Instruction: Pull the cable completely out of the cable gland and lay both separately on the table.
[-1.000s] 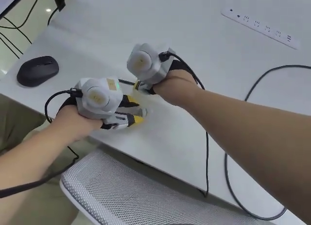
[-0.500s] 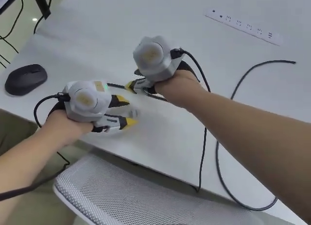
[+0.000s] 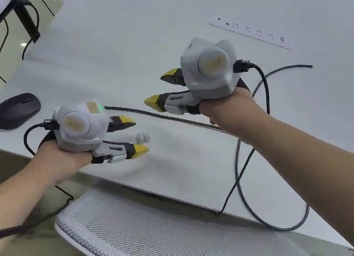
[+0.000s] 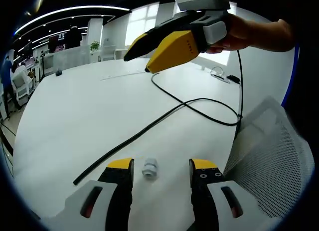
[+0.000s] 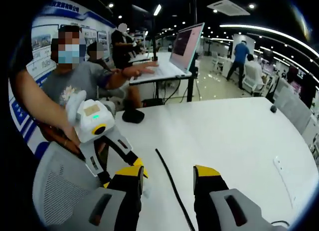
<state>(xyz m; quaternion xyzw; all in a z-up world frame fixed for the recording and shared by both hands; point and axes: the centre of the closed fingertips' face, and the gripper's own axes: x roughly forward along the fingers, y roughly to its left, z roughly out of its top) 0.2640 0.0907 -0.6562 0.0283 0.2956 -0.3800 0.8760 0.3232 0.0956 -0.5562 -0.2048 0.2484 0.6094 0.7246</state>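
A small white cable gland (image 3: 142,138) lies on the white table (image 3: 121,51), apart from the black cable (image 3: 166,116). My left gripper (image 3: 134,136) is open, with the gland (image 4: 149,168) lying loose between its jaws. The cable (image 4: 149,126) runs past it, its free end at the near left. My right gripper (image 3: 160,88) is open and held above the table, over the cable. In the right gripper view the cable (image 5: 172,188) lies below and between the open right gripper (image 5: 169,173) jaws, and the left gripper (image 5: 99,136) is at the left.
A white power strip (image 3: 250,32) lies at the far side and a black mouse (image 3: 19,108) at the left. The gripper's own black lead (image 3: 243,173) loops over the front edge. A grey mesh chair (image 3: 166,228) is below the edge. A laptop (image 5: 182,46) and people are beyond.
Both grippers have moved apart, the right one up and to the right. The right gripper has opened. The gland now lies on the table between the left jaws, free of the cable.
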